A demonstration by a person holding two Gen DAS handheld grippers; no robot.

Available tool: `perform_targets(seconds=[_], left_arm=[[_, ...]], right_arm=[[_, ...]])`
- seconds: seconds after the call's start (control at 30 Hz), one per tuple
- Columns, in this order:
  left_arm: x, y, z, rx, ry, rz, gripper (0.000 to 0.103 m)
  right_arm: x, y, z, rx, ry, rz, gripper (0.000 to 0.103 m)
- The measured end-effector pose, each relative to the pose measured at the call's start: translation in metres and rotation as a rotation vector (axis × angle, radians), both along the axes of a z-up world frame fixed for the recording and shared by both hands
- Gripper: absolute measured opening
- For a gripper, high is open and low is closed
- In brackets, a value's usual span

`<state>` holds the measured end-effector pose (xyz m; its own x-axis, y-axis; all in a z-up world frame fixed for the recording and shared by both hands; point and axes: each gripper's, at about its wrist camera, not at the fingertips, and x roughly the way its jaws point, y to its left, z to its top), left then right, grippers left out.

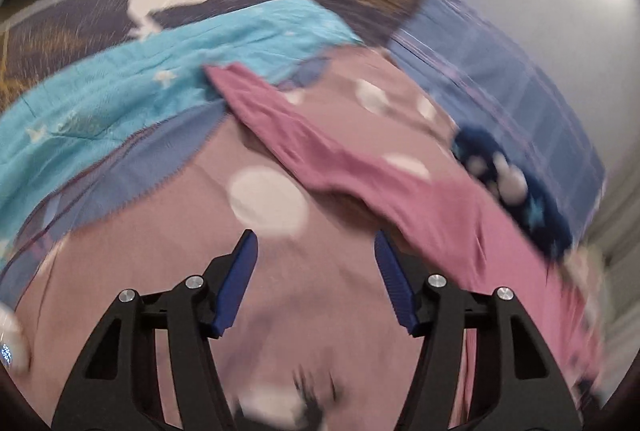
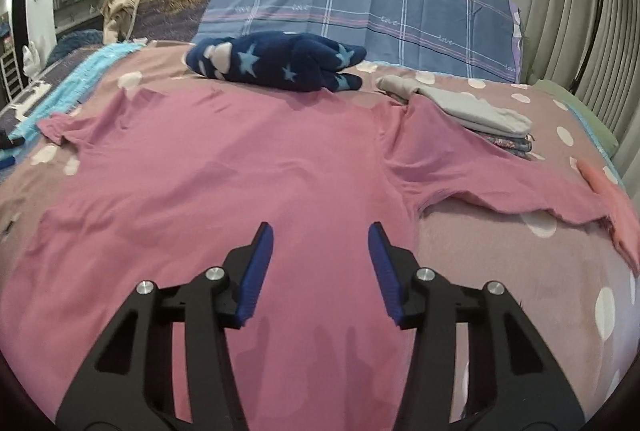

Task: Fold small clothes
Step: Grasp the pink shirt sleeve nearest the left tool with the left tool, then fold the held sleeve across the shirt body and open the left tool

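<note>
Right gripper [image 2: 320,263], jaws apart and empty, hangs over the lower middle of the pink shirt [image 2: 224,175]. Shirt lies flat across frame centre, both sleeves out, no fold made. Left gripper [image 1: 316,263], also apart, holds nothing, over dotted bedspread [image 1: 160,303]; view blurred. Folded stack [image 2: 492,127] at right: some pieces look done. Star-print garment [image 2: 276,65], upper centre, looks unfolded.

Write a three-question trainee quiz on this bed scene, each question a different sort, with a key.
1. True or false: the pink top lies spread flat on the bed.
2. What sits just beyond the top, toward the plaid pillow? A) navy star-print garment B) a shoe C) a book
3. Fill in: the folded grey garment rests on a ___ of folded clothes.

Key: 1 true; 2 A, the navy star-print garment; 3 stack.
</note>
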<state>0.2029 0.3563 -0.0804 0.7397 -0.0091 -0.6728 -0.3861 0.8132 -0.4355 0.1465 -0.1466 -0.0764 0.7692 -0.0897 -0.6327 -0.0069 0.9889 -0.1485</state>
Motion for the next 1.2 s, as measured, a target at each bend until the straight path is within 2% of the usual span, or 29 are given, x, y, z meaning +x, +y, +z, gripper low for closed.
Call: perform_targets(seconds=[0.1,0.27,0.33,0.37,0.43,0.47,0.53,0.67,0.77,0.87,0.9,1.0,1.07,1.1,1.2], left_arm=[[0.036,0.031,-0.012,-0.075,0.012,0.052,0.062],[0.092,0.062,-0.035,-0.092,0.079,0.160,0.061],[0.105,0.074,-0.042,-0.126,0.043,0.191,0.055],[0.110,0.077,-0.043,-0.127,0.026,0.203,0.050],[0.122,0.082,-0.044,-0.124,0.015,0.201,0.006],[0.125,0.082,-0.043,-0.124,0.018,0.200,0.003],[0.126,0.072,-0.030,-0.095,-0.011,0.183,0.003],[0.129,0.007,0.028,0.035,-0.124,-0.019,0.003],[0.118,-0.081,0.082,0.128,-0.242,-0.247,0.003],[0.098,-0.160,0.109,0.168,-0.313,-0.440,0.003],[0.089,-0.201,0.116,0.186,-0.332,-0.542,0.003],[0.070,-0.285,0.109,0.229,-0.338,-0.758,0.004],[0.057,-0.337,0.092,0.316,-0.322,-0.868,0.025],[0.052,-0.354,0.081,0.352,-0.314,-0.905,0.040],[0.036,-0.379,0.055,0.437,-0.272,-0.976,0.044]], right_arm=[[0.016,0.002,-0.004,-0.026,0.010,0.001,0.057],[0.033,0.008,-0.012,-0.048,0.025,0.022,0.063],[0.038,0.011,-0.016,-0.059,0.033,0.031,0.064],[0.039,0.011,-0.018,-0.064,0.036,0.033,0.064],[0.042,0.011,-0.021,-0.070,0.042,0.032,0.064],[0.044,0.009,-0.022,-0.069,0.046,0.030,0.064],[0.045,0.005,-0.022,-0.062,0.048,0.023,0.064],[0.044,0.000,-0.020,-0.047,0.038,0.017,0.065],[0.040,-0.004,-0.019,-0.027,0.031,0.022,0.066],[0.033,-0.008,-0.017,-0.012,0.021,0.019,0.066],[0.031,-0.011,-0.016,-0.007,0.018,0.016,0.067],[0.024,-0.024,-0.015,0.020,0.019,-0.005,0.067],[0.022,-0.039,-0.016,0.060,0.032,-0.028,0.067],[0.021,-0.046,-0.017,0.084,0.041,-0.039,0.067],[0.020,-0.067,-0.018,0.156,0.071,-0.066,0.067]])
